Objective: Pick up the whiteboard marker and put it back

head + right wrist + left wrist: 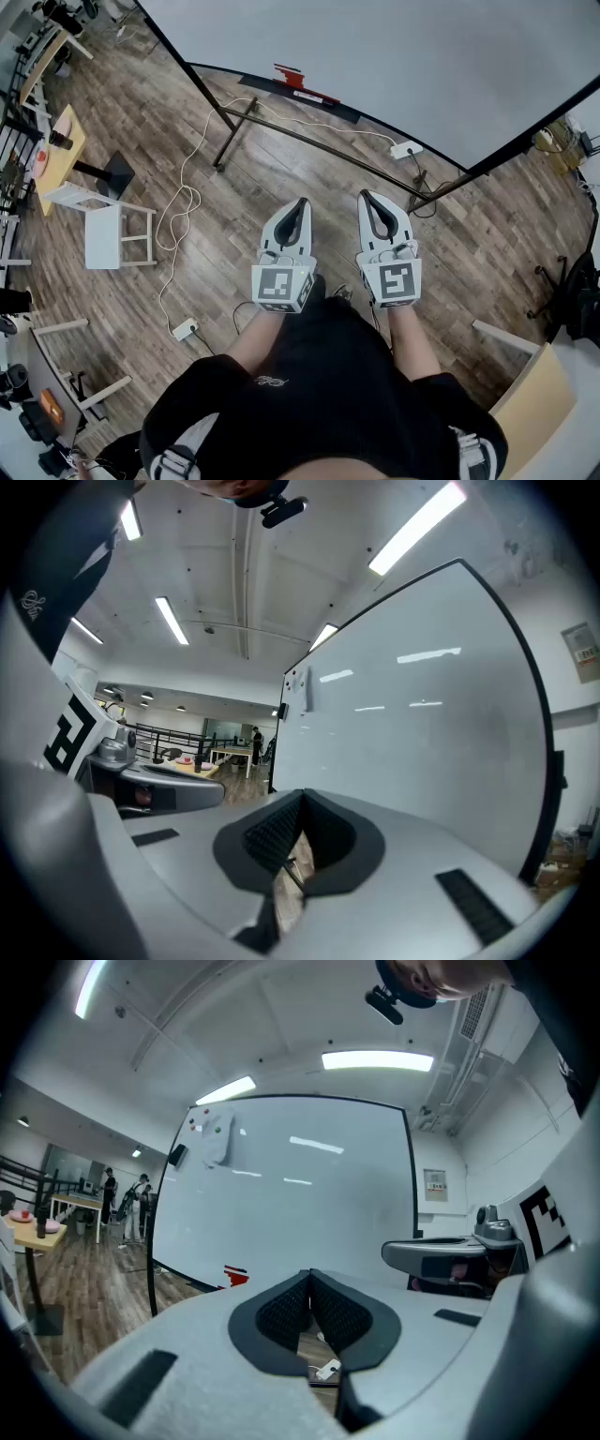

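Left gripper point(298, 208) and right gripper point(367, 199), both closed and empty, face the whiteboard point(375, 56). Approaching shut, they could knock the marker off its ledge point(309, 97).

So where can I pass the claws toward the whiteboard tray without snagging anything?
Bare floor runs from the left claw and right claw to the stand's crossbar. Crowded left: white cable, power strip, white chair.

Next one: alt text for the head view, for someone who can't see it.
Seen from above, a person holds the left gripper and right gripper side by side, both shut and empty, aimed toward a whiteboard standing on a wood floor. A red item sits on its tray; a white cable trails across the floor.
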Motion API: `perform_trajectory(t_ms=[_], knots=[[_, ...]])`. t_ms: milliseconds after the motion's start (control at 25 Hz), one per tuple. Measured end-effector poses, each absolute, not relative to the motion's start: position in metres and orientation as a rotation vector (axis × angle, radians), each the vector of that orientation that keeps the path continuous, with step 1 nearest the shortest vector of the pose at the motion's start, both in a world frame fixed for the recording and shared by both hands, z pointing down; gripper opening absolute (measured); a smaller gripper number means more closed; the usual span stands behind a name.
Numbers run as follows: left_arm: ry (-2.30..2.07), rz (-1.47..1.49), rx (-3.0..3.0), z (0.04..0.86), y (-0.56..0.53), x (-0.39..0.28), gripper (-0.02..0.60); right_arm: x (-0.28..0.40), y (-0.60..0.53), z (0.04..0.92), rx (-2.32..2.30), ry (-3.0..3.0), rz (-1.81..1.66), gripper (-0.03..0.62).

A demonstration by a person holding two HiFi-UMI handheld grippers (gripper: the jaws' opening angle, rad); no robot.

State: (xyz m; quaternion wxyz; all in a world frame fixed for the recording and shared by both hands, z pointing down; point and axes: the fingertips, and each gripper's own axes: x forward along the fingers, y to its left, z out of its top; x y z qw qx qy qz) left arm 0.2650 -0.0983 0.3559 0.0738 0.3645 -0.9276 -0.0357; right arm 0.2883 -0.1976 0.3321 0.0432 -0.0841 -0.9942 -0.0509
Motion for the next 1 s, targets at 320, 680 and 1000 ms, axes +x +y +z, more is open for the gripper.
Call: perform_trajectory(t_ms=[320,680,1000], knots=[[-2.752,-0.133,1.120,0.366,-0.074,0.213,0.007,0.230,-0.159,0.337,-0.301,-3.032,-0.175,0.003],[-2.657,-0.213,1.162,0.388,-0.039,0.171,0.008,0.179,-0.124,0.360,-0.287,-2.886,-0.307,0.003],[-2.603,-0.267,1.132,0.413,-0.016,0.152,0.008,0.155,-0.102,0.385,-0.343,-2.777,-0.368,0.003]])
